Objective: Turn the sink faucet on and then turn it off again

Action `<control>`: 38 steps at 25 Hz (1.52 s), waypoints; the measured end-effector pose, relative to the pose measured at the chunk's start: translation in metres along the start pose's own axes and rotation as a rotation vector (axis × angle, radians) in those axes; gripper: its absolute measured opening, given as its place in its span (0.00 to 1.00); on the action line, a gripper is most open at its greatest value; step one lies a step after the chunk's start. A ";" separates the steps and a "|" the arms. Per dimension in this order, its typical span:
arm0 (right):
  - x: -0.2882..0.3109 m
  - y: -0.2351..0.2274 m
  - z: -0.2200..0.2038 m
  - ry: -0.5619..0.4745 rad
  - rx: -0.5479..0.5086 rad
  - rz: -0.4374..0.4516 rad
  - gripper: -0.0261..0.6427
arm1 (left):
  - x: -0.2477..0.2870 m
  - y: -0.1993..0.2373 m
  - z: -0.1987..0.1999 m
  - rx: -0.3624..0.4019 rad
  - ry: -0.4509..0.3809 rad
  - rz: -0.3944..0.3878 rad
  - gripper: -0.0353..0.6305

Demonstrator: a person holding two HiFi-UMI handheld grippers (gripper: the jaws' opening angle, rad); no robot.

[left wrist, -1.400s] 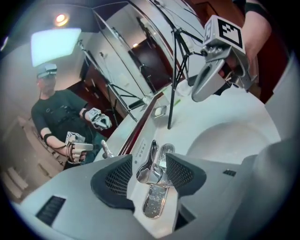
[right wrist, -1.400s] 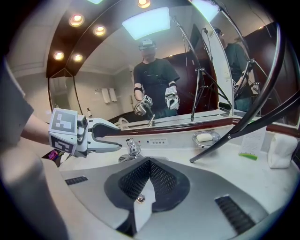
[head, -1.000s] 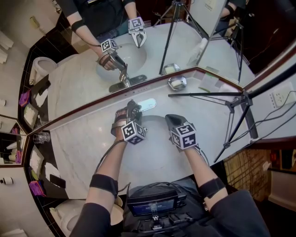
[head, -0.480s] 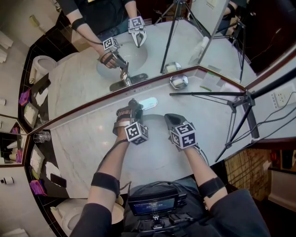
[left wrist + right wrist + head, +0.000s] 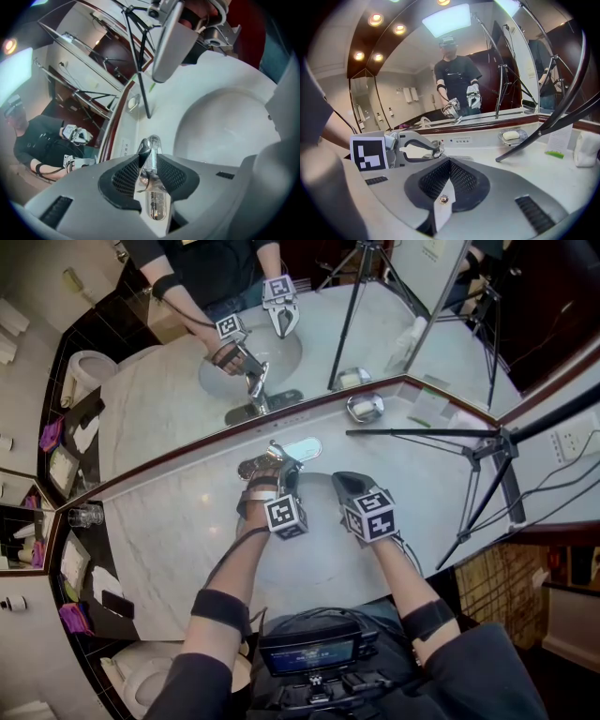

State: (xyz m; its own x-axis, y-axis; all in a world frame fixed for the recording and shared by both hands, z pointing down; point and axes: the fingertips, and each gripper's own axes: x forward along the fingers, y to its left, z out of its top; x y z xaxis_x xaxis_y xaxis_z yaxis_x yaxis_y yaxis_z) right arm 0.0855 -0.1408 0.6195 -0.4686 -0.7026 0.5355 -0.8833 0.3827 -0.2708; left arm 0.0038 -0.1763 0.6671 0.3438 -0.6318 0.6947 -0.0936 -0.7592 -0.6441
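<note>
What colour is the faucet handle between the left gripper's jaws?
The faucet handle is shiny chrome silver, and it shows best in the left gripper view.

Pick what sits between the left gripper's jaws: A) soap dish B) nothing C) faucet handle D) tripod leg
C: in the left gripper view, the left gripper has just closed its jaws, which now press on the chrome faucet handle from both sides.
</note>
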 end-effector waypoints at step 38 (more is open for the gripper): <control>-0.004 0.016 0.014 -0.009 -0.067 0.045 0.07 | -0.125 0.028 -0.034 -0.710 -0.213 0.024 0.06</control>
State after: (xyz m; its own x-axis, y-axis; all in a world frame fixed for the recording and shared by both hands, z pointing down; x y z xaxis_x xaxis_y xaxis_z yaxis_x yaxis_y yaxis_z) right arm 0.0733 -0.1401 0.6022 -0.5077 -0.6891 0.5171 -0.8588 0.4525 -0.2403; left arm -0.0732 -0.1235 0.5729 0.5015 -0.6600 0.5594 -0.6599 -0.7099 -0.2460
